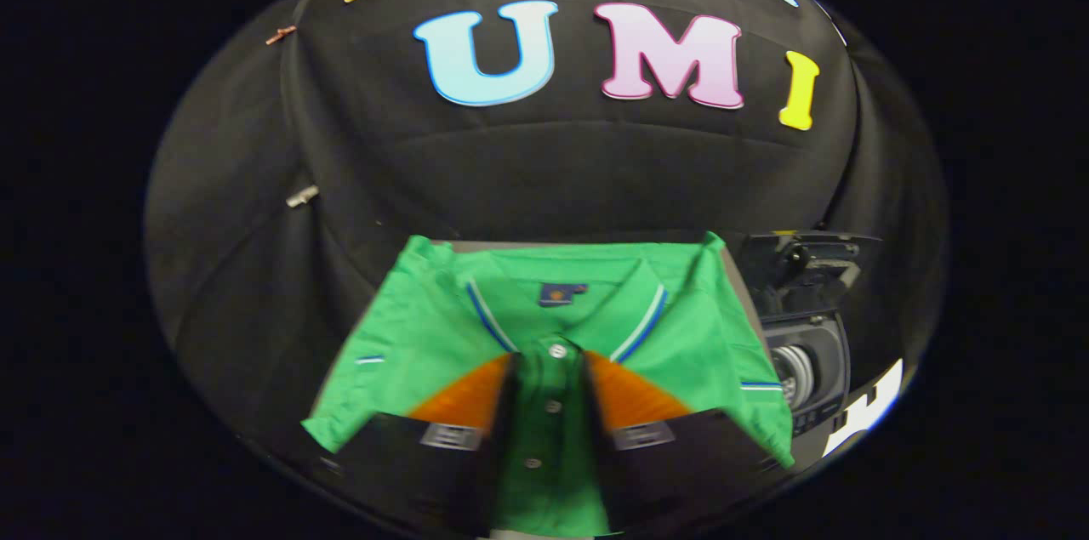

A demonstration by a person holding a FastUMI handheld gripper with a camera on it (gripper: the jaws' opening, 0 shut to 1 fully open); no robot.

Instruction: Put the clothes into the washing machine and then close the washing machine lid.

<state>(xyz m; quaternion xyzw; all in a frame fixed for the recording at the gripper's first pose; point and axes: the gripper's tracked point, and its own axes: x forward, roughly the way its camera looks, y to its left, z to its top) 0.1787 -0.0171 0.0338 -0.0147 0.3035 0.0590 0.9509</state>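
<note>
- Step in hand, as I judge it: first grasp. The green polo shirt (544,327) lies folded flat on a grey table (738,275), collar away from the gripper, button placket running straight down the gap between the fingers.
- The gripper (544,391) sits low over the shirt's front, fingers parted to a narrow gap with the placket cloth between them. Cannot tell whether the fingers press the cloth or just hover over it; nothing looks bunched or lifted, so I read it as not yet gripped.
- The washing machine (808,361) is a small dark unit just right of the shirt, beside the table's right edge. Its drum opening shows, and the lid (804,255) stands raised behind it, so the machine looks ready to load.
- Next move calls for: pinch a fold of cloth at the placket, lift high enough that the hanging shirt clears the machine's rim, carry right, drop into the opening. Lid closes after.
- Edges: the shirt's right sleeve reaches close to the machine; the left sleeve spreads toward the table's left side. A flat folded shirt gives little to bite, so I expect the fingers to need to press down and gather.
- Room: open space above the shirt up to the black cloth wall behind. The raised lid is the one obstacle on the rightward path.
</note>
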